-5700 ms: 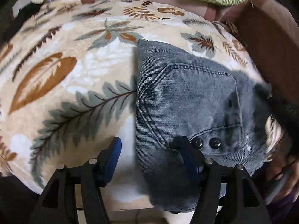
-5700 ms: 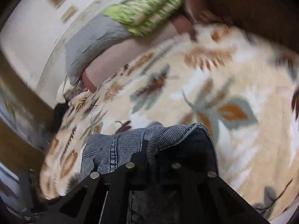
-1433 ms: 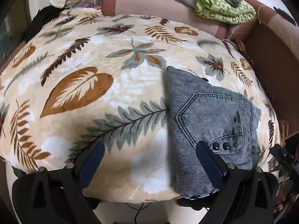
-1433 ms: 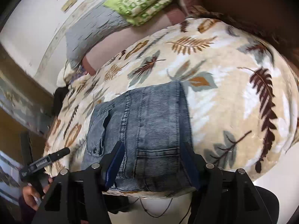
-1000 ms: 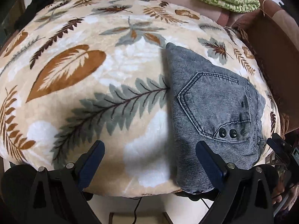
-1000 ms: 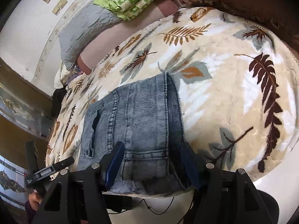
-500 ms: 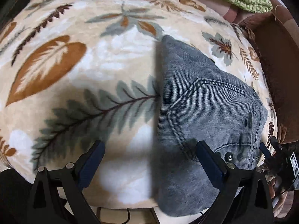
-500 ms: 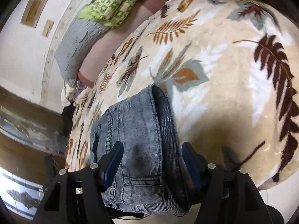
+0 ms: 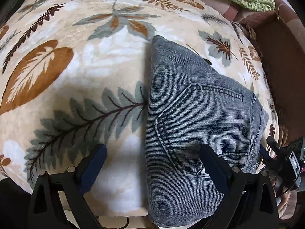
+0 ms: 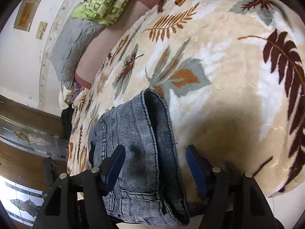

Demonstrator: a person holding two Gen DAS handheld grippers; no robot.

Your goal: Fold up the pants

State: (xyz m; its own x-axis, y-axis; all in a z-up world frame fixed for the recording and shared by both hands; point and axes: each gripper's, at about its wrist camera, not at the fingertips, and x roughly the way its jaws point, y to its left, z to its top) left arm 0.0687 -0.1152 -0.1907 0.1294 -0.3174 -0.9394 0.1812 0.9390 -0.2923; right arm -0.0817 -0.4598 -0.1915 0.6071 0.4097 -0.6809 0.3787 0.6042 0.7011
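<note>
The folded pants (image 9: 200, 114), grey-blue denim, are seen lying on the leaf-printed blanket (image 9: 76, 57) right at its near edge, with the bottom of the bundle drooping just over that edge. A stitched back pocket (image 9: 205, 126) is turned upward (its seam runs in a point toward the blanket's middle). The left gripper (image 9: 152, 162) is held over the near edge with its jaws spread wide: one blue pad (image 9: 91, 164) is placed above bare blanket, the other above the pocket, and nothing is being pinched. From the right wrist view the right gripper (image 10: 155, 164) is found straddling the other side of the bundle, its jaws opening, the denim between them but not pressed by either pad. The stacked folds of the pants are shown edge-on there. At the far edge of the blanket a green patterned cloth (image 10: 106, 2) and a grey pillow (image 10: 70, 40) are visible.
</note>
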